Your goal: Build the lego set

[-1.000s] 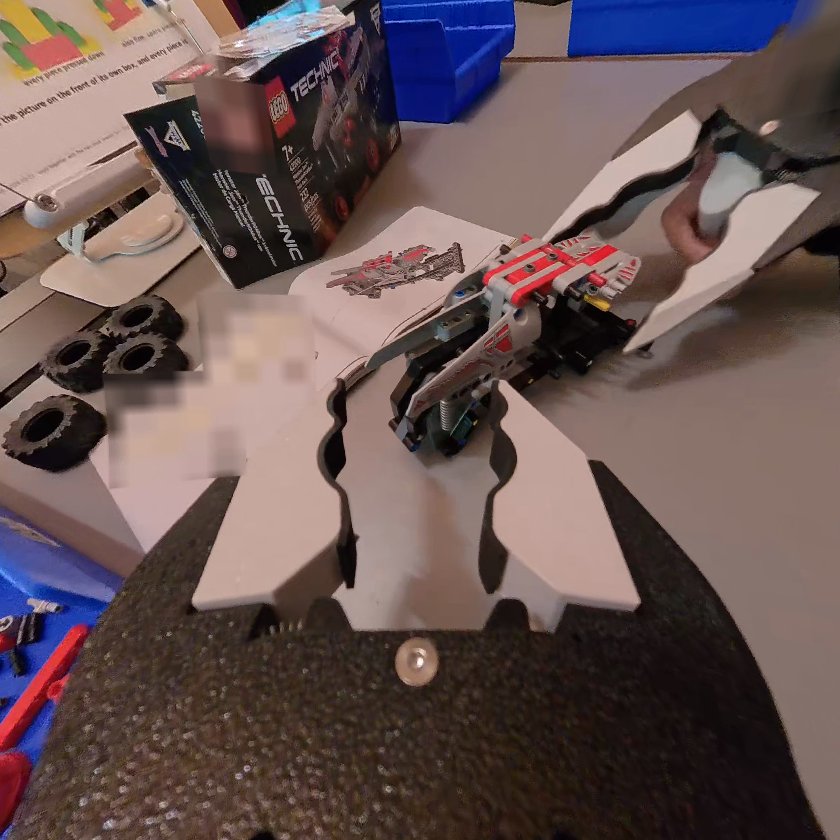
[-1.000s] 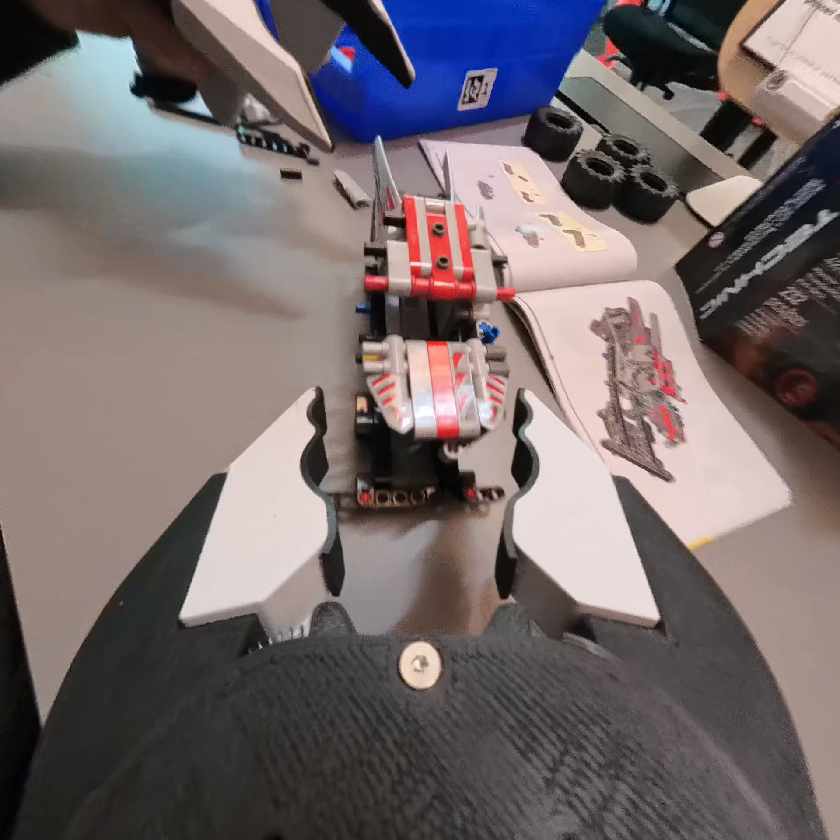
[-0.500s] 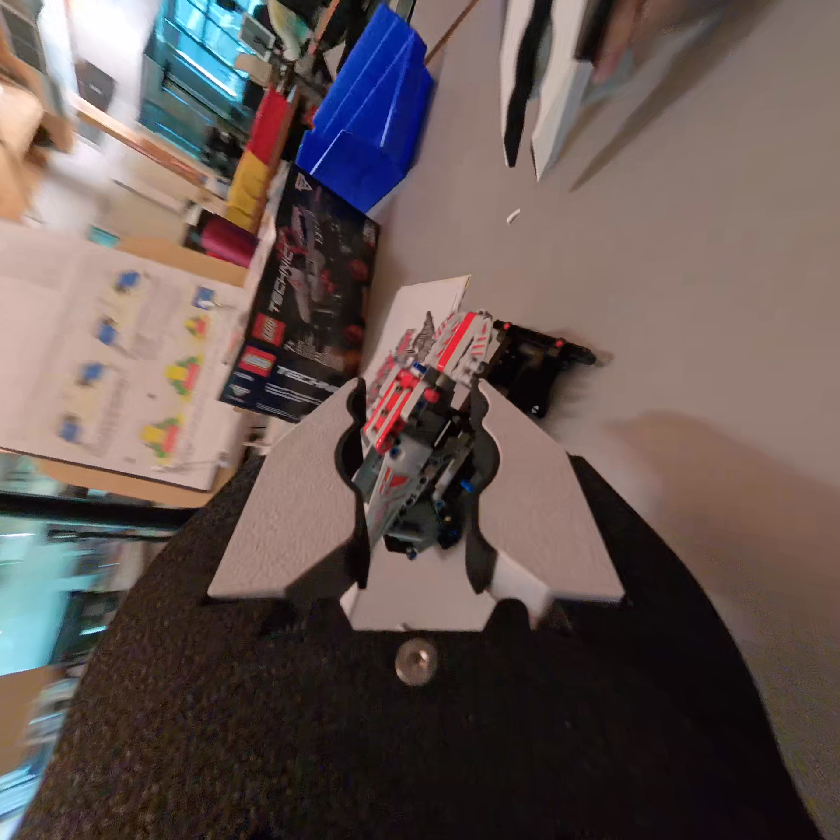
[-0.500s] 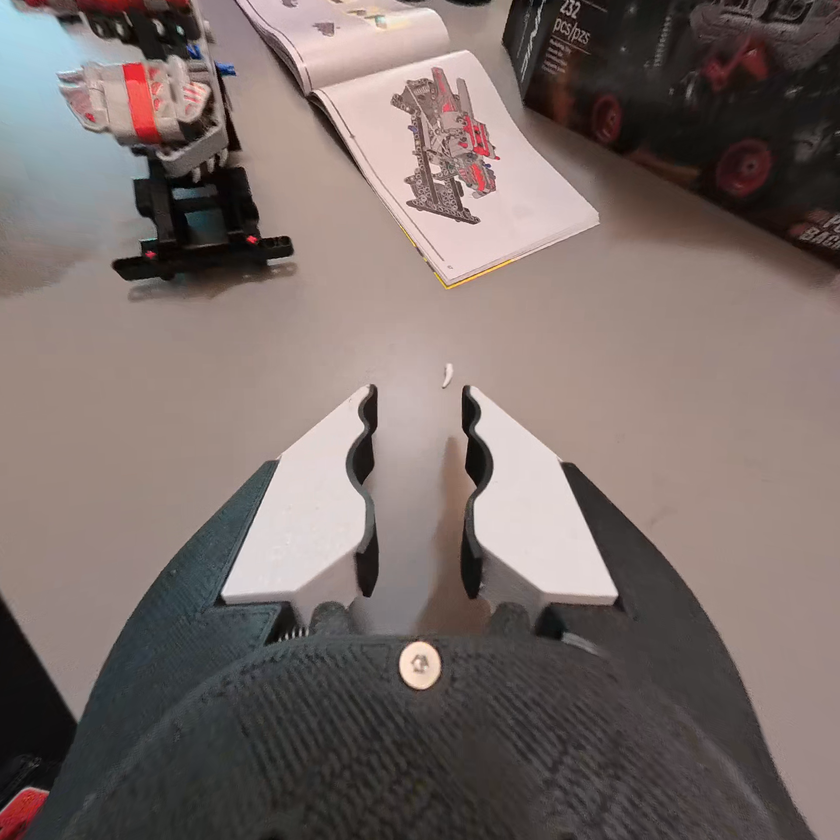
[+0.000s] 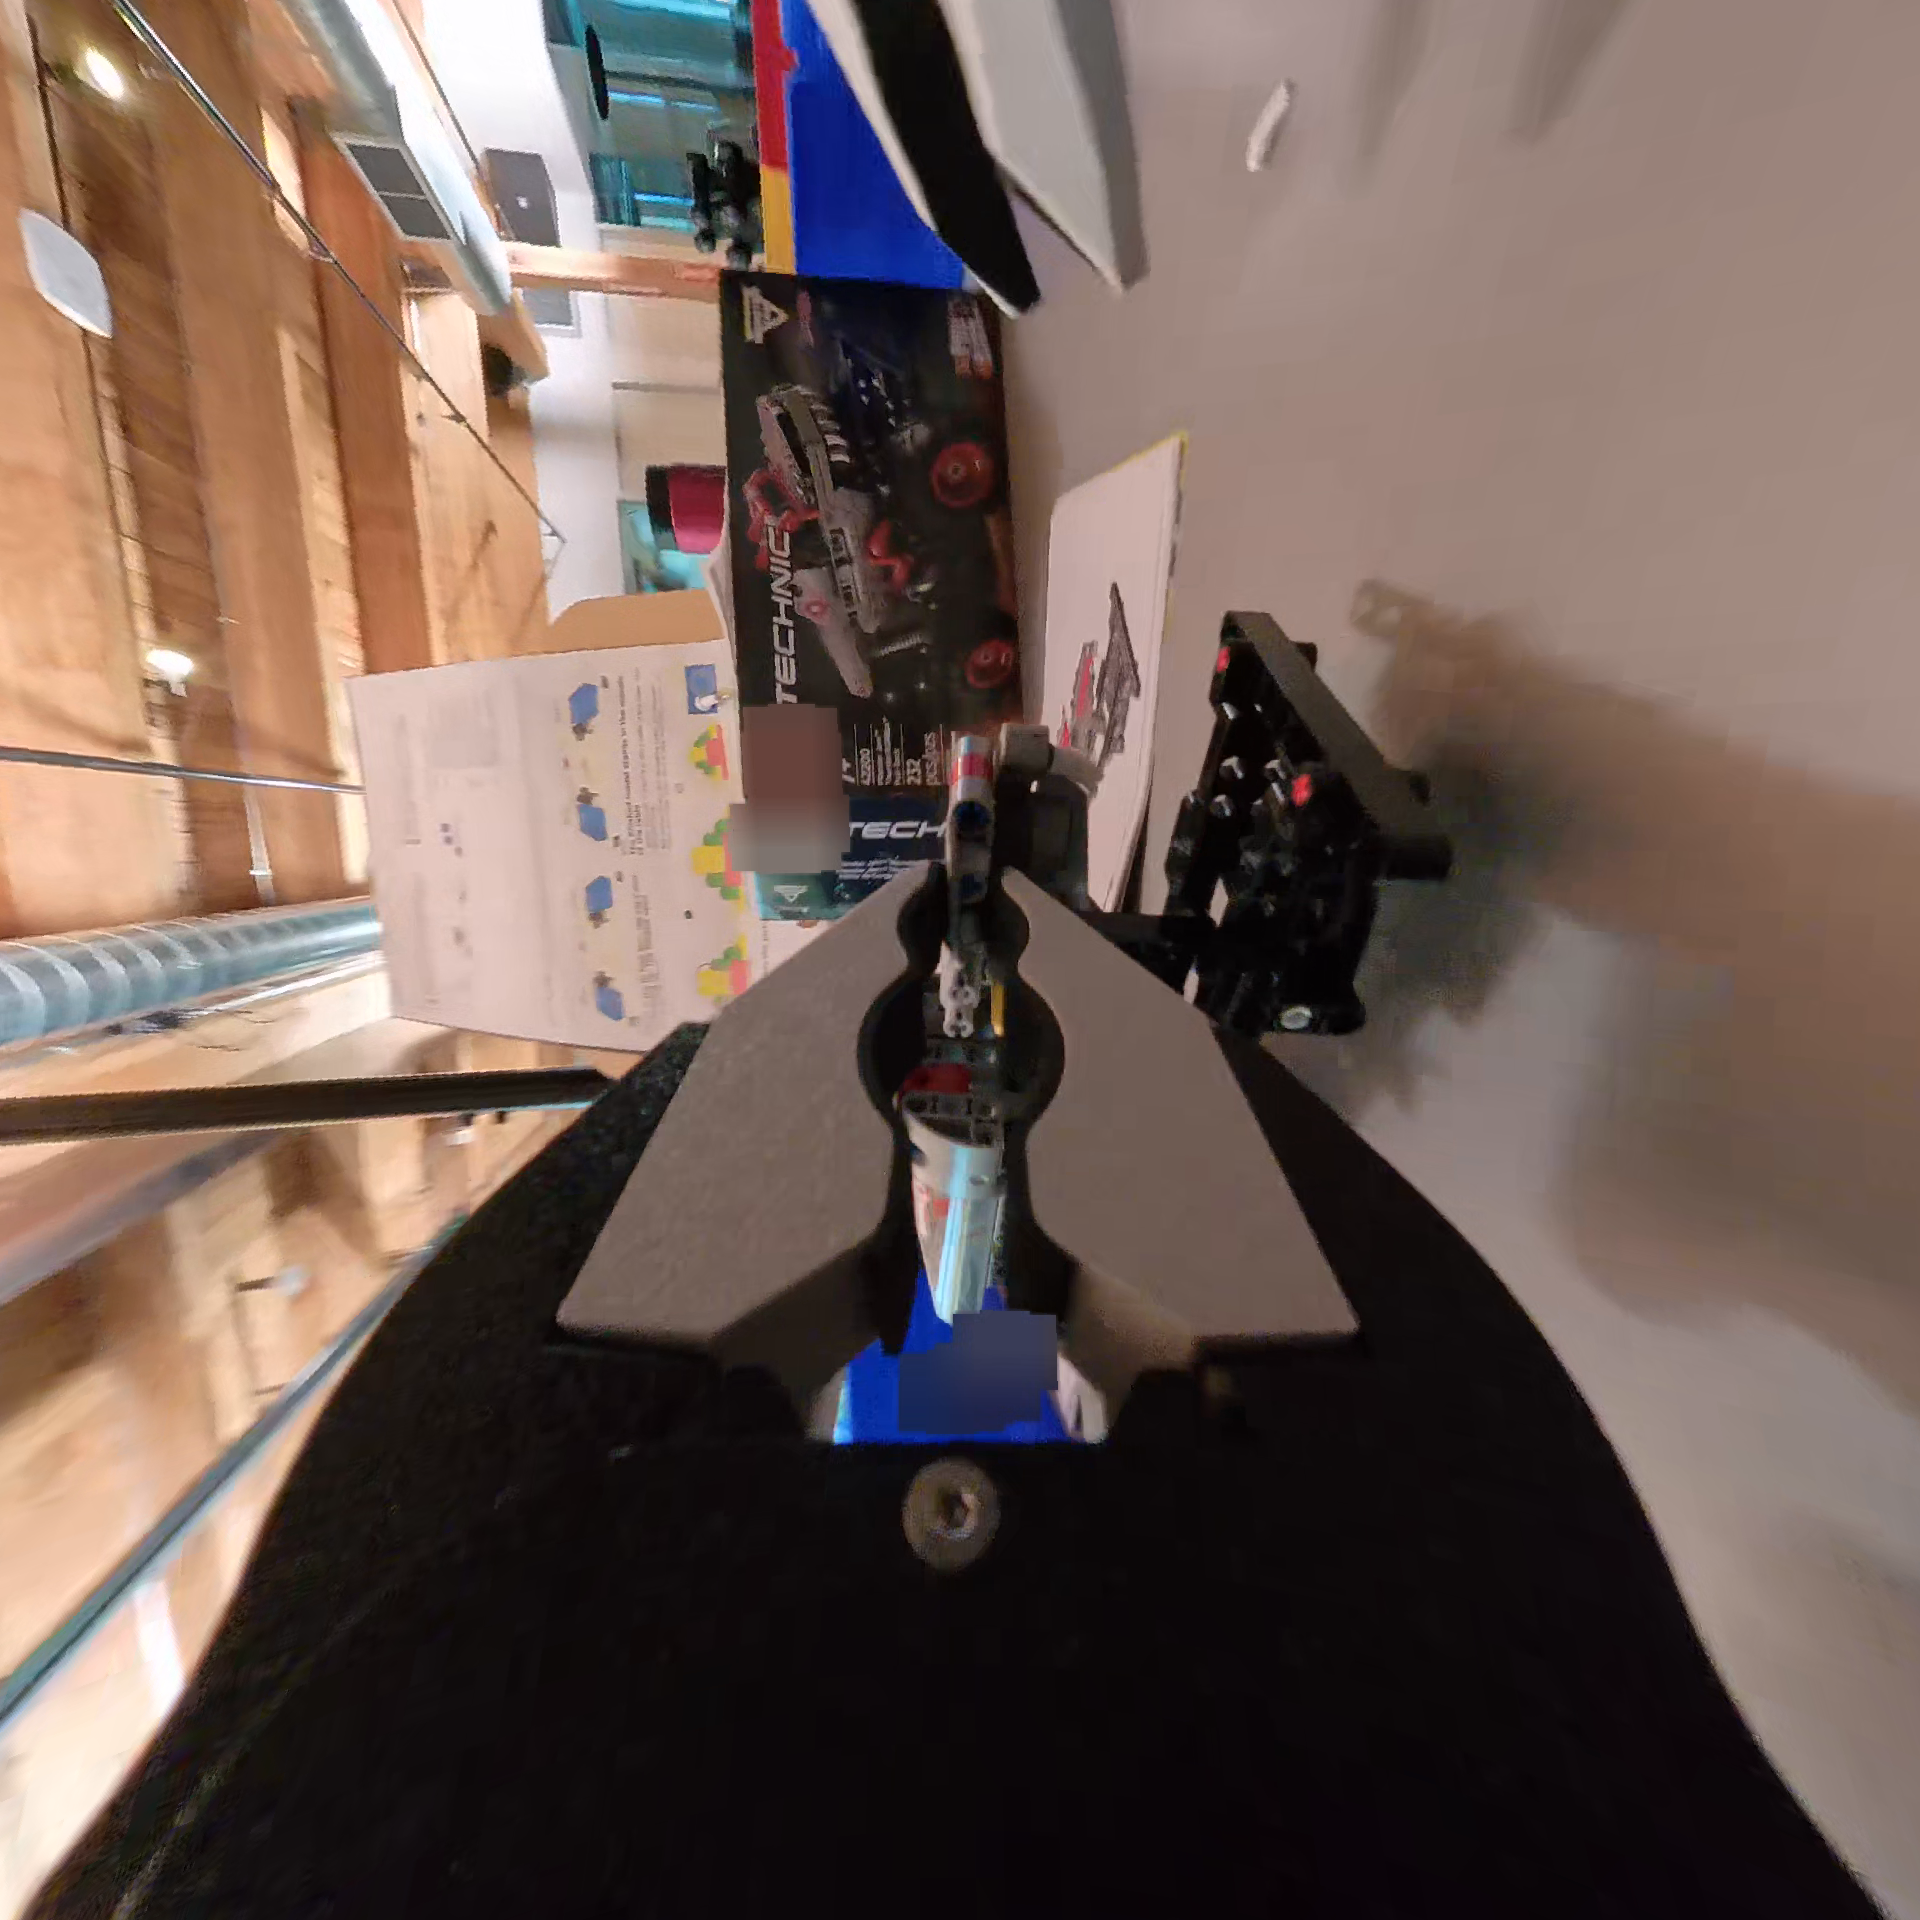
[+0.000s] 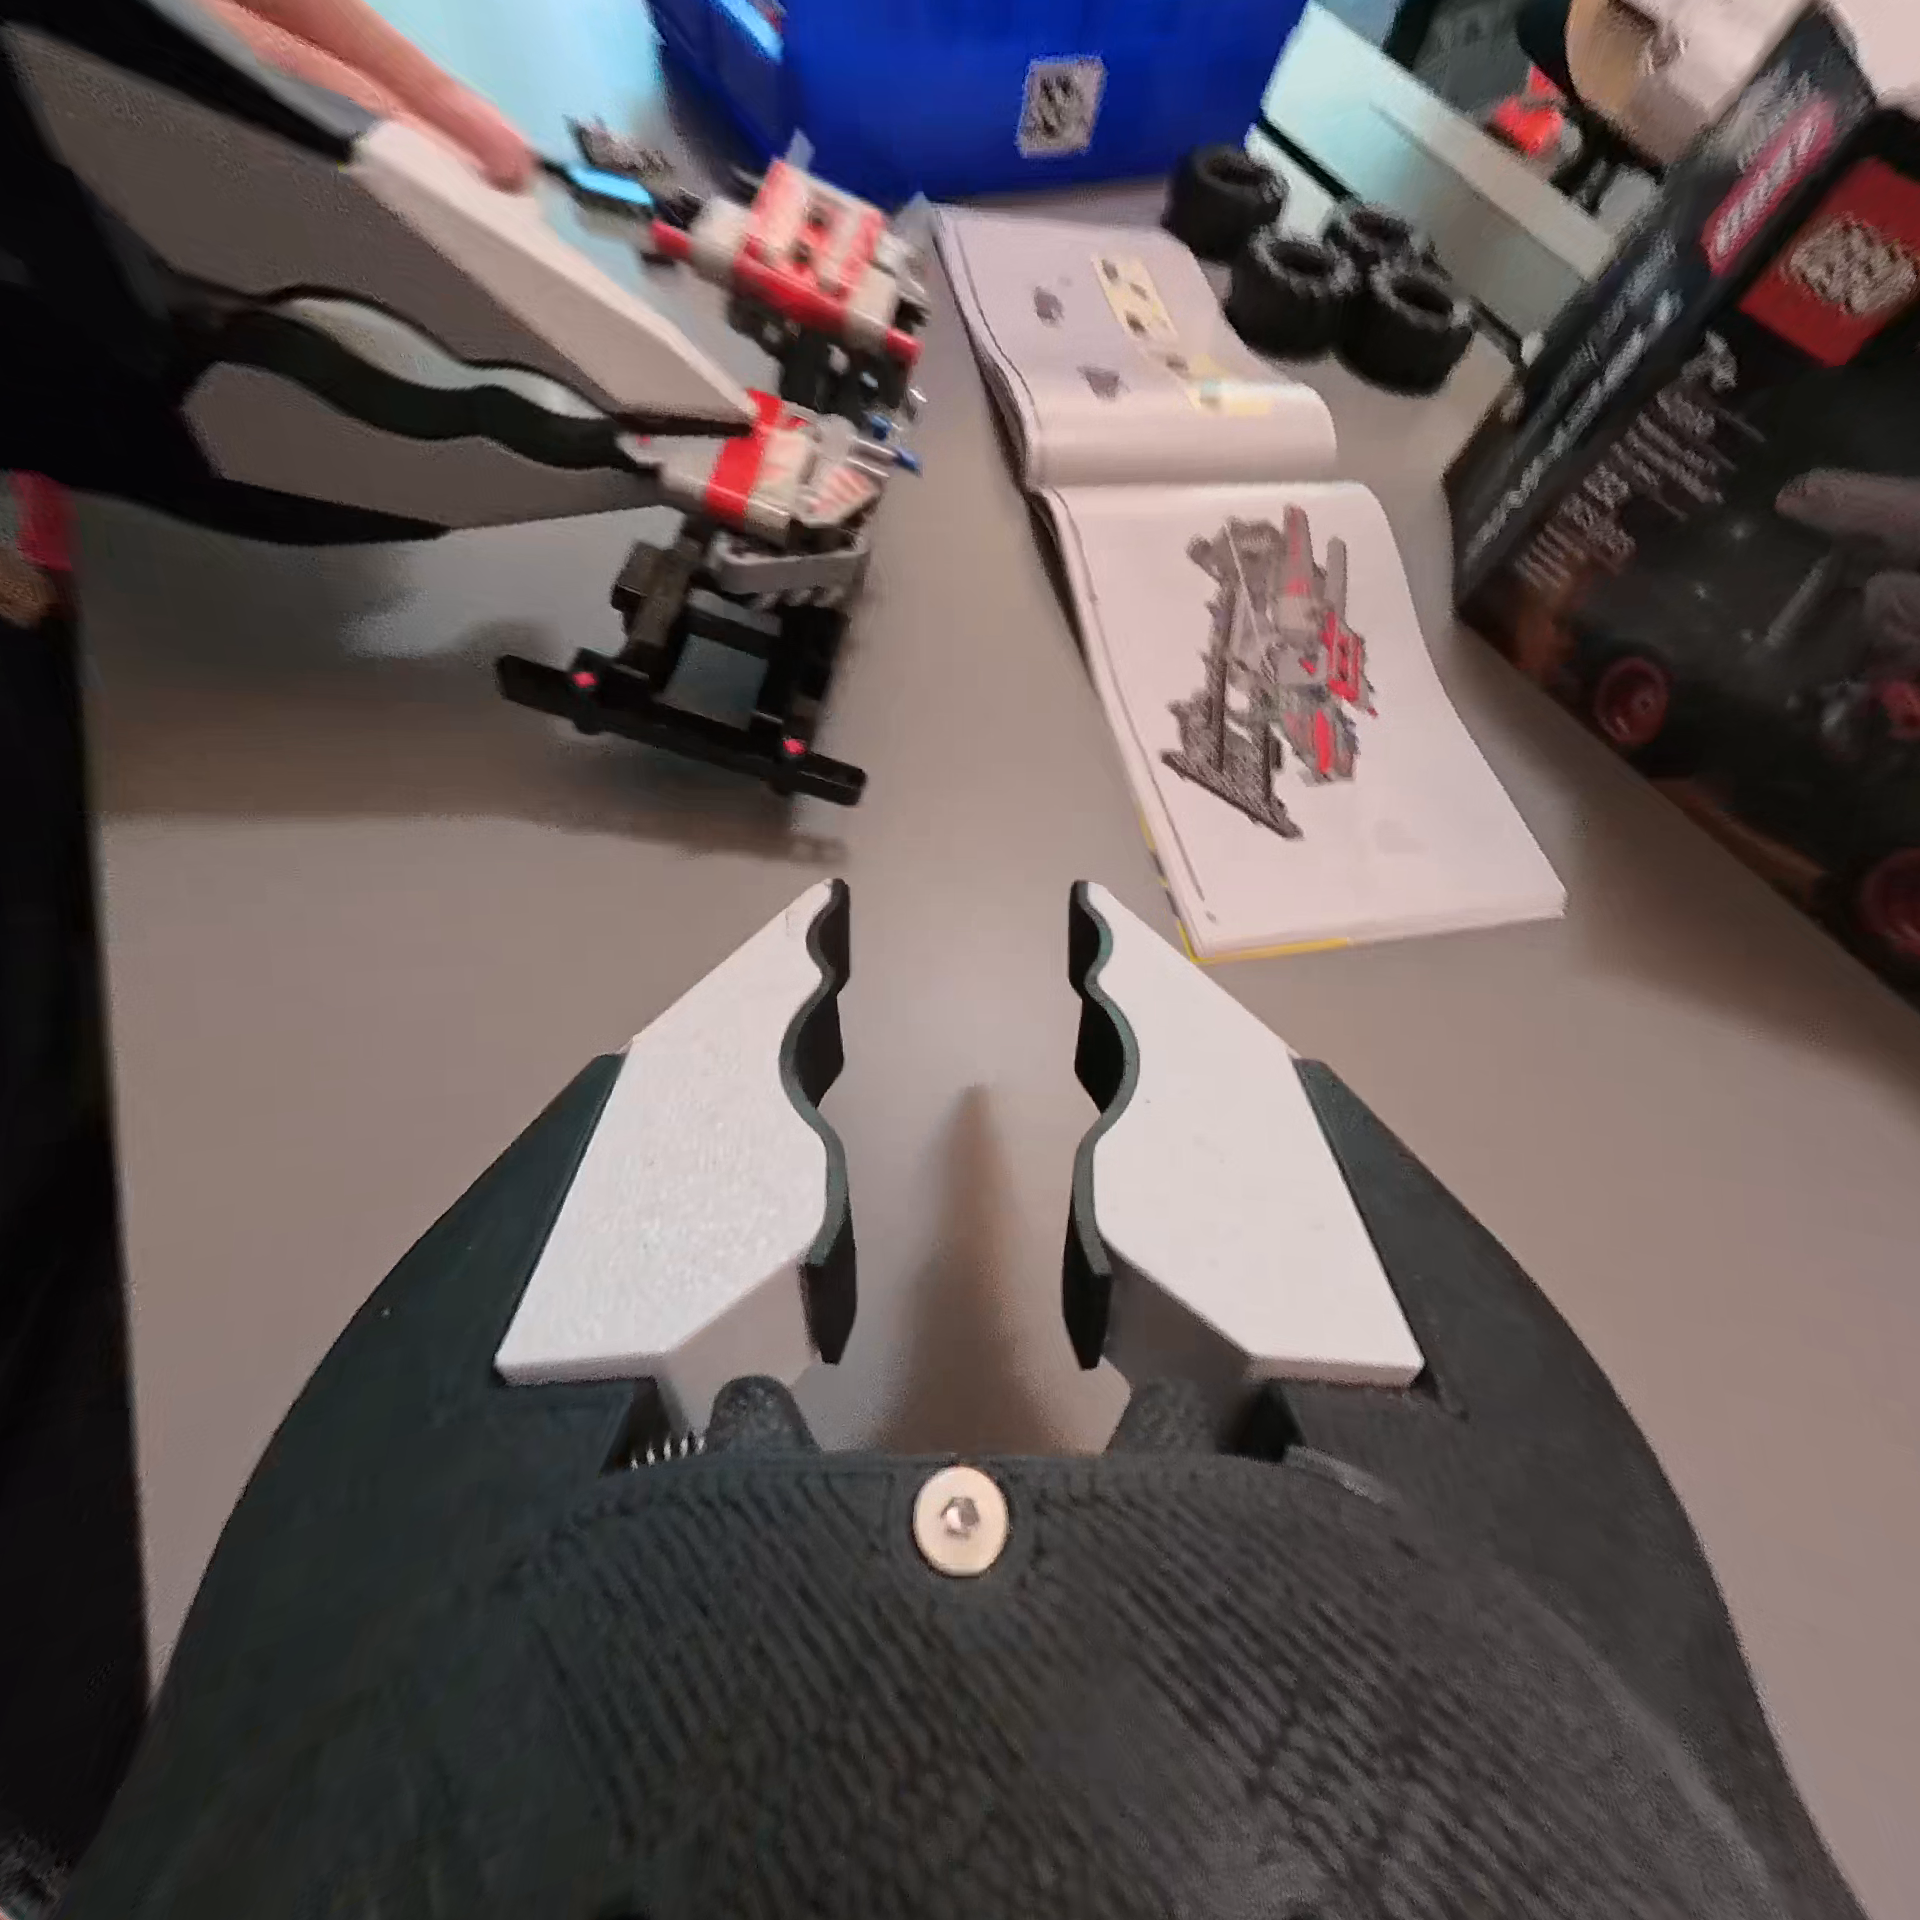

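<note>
Both tools look alike: a broad black body with a rough, grainy printed texture and one silver hex screw at its centre. The right gripper [image 6: 954, 914] has pale grey wedge fingers [image 6: 686, 1174] with wavy black inner edges and a small spring by the left finger's base. The left gripper [image 5: 966, 883] seems the same, though in dimmer light.

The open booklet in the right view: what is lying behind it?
Behind the open booklet lie black tyres and a blue bin. I count four tyres; blur could hide others.
</note>
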### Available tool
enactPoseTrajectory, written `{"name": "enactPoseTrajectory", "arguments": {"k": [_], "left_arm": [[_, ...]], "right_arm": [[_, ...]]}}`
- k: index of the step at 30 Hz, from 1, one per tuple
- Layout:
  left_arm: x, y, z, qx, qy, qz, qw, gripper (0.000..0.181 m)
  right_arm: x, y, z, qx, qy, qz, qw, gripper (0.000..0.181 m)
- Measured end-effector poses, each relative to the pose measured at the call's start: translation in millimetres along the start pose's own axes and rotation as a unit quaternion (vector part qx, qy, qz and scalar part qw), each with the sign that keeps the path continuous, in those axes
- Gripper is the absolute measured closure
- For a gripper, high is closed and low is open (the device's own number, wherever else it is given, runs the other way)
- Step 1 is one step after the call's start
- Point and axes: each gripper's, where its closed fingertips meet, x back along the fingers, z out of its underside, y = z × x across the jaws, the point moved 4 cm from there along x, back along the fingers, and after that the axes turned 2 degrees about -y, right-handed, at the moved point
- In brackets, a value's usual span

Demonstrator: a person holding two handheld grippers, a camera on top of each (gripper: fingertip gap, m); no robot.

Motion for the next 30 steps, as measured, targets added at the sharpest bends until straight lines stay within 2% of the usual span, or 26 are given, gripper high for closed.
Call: {"name": "enactPoseTrajectory", "arguments": {"k": [4, 6, 8, 10, 12, 14, 17, 18, 19, 22, 24, 26, 27, 30], "left_arm": [[6.7, 34.0, 4.6, 0.125, -0.046, 0.095, 0.987, 0.178], [6.7, 50.9, 8.1, 0.183, -0.072, 0.173, 0.965, 0.178], [3.6, 65.9, 10.3, 0.251, -0.112, 0.24, 0.931, 0.177], [0.9, 73.3, 9.2, 0.311, -0.156, 0.322, 0.88, 0.177], [-10.2, 76.1, 10.3, 0.352, -0.181, 0.381, 0.835, 0.177], [-25.8, 72.5, 9.7, 0.391, -0.206, 0.435, 0.784, 0.178], [-45.2, 65.8, 2.8, 0.427, -0.26, 0.534, 0.682, 0.176], [-49.9, 63.2, 0.0, 0.434, -0.272, 0.577, 0.636, 0.175], [-56.2, 60.6, -3.2, 0.441, -0.274, 0.616, 0.593, 0.175], [-75.4, 41.2, -12.3, 0.424, -0.244, 0.708, 0.509, 0.174], [-85.5, 20.2, -16.3, 0.382, -0.2, 0.759, 0.489, 0.176], [-96.6, 0.0, -18.8, 0.333, -0.151, 0.78, 0.507, 0.176], [-99.2, -5.3, -21.4, 0.312, -0.141, 0.789, 0.51, 0.175], [-99.0, -6.2, -29.8, 0.271, -0.14, 0.819, 0.485, 0.174]], "right_arm": [[7.9, 16.4, -18.0, 0.046, -0.067, -0.035, 0.996, 0.135], [9.9, 14.1, -27.7, 0.05, -0.094, -0.022, 0.994, 0.135], [11.2, 17.3, -33.9, 0.043, -0.121, -0.042, 0.991, 0.129], [12.8, 26.3, -38.1, 0.024, -0.15, -0.077, 0.985, 0.108], [10.7, 31.0, -42.6, -0.003, -0.173, -0.084, 0.981, 0.1], [5.5, 32.0, -42.0, -0.022, -0.175, -0.074, 0.982, 0.102], [-0.1, 35.0, -35.2, -0.047, -0.144, -0.072, 0.986, 0.11], [0.0, 37.7, -33.3, -0.054, -0.134, -0.079, 0.986, 0.112], [0.5, 38.5, -31.2, -0.062, -0.124, -0.078, 0.987, 0.113], [6.2, 32.6, -12.8, -0.09, -0.068, -0.055, 0.992, 0.115], [19.4, 23.6, 11.7, -0.09, 0.001, -0.042, 0.995, 0.127], [36.5, -0.1, 39.0, -0.093, 0.056, 0.021, 0.994, 0.14], [42.6, -11.0, 50.8, -0.101, 0.072, 0.045, 0.991, 0.146], [46.3, -24.3, 68.2, -0.132, 0.073, 0.053, 0.987, 0.146]]}}
